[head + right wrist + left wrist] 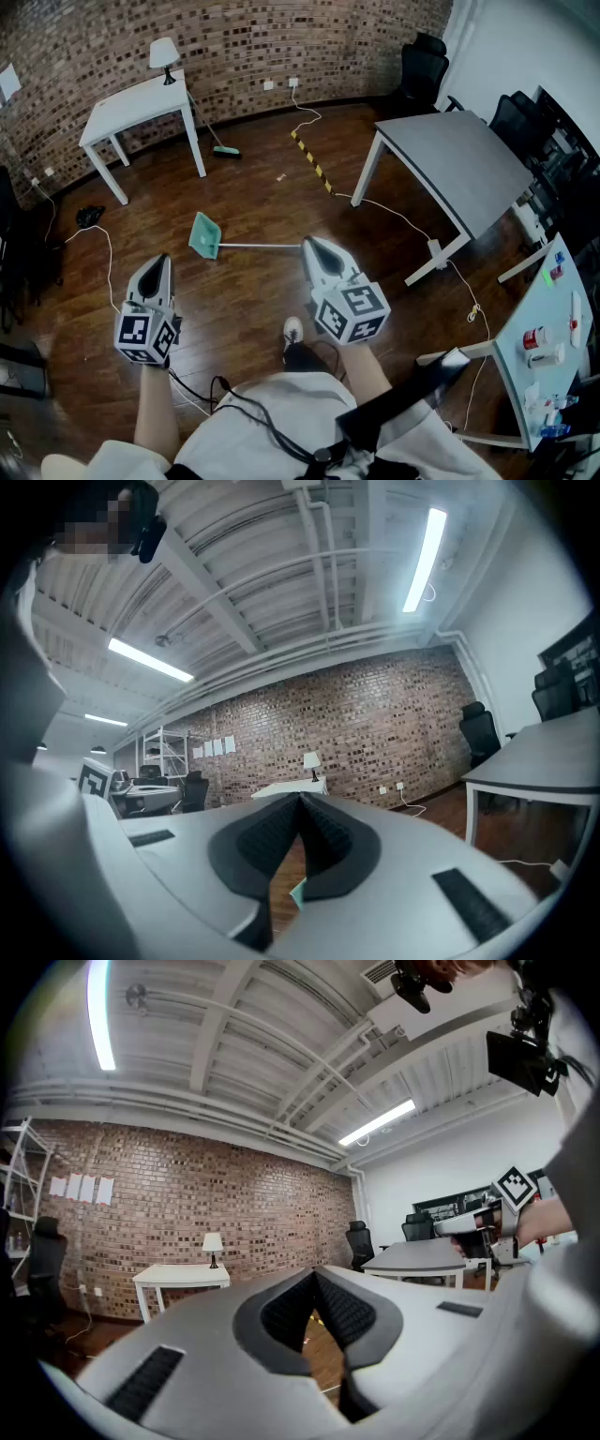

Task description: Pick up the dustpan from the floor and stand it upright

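Note:
A green dustpan lies flat on the wooden floor, its long thin handle stretching right towards my right gripper. A sliver of the green pan shows below the jaws in the right gripper view. My left gripper is held level above the floor, left of and nearer than the pan, shut with nothing in it. My right gripper is also level and shut on nothing, its tip near the handle's end in the head view. In both gripper views, the left gripper and right gripper show jaws closed together.
A white table with a lamp stands at the back left, a broom beside it. A grey table stands to the right, cables run across the floor, and black chairs line the far wall. My shoe is below.

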Demonstrator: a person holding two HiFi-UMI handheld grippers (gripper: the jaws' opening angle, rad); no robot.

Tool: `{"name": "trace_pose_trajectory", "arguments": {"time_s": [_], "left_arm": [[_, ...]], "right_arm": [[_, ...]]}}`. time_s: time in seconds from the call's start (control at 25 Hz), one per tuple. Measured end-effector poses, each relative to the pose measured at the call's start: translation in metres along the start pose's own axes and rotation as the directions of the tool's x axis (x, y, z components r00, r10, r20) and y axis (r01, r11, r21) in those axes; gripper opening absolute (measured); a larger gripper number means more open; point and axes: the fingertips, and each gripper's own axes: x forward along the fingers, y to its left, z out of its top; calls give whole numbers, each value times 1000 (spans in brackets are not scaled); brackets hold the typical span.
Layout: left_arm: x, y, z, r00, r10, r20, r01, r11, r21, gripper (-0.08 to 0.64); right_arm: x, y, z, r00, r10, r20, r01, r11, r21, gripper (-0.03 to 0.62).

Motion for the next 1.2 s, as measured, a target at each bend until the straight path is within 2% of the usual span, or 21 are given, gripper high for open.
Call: {"name": "trace_pose_trajectory", "arguments": {"time_s": [0.16,0.4,0.6,0.8,1.04,1.2], "left_arm": [[41,14,-11,1000,-3,-17,3,1000,0,-9],[137,38,-21,999,-8,-38,8,1000,-5,-9],[245,60,-5,999,-32,3,32,998,-53,-9],[328,64,12,995,-79,53,79,997,-13,-9],[375,83,-8,995,-97,11,98,994,-50,-9],[398,97,-23,991,-125,-50,123,991,-56,-9]], "right_arm": [[37,-24,-10,1000,-4,-15,4,1000,4,-20],[115,-92,-21,999,-27,-22,28,998,54,-20],[203,-148,-6,1000,6,-20,-5,998,62,-20],[276,-196,4,998,48,-29,-46,998,52,-20],[328,-215,-14,994,74,-76,-71,997,44,-20],[343,-222,-22,994,44,-103,-37,997,71,-20]]}}
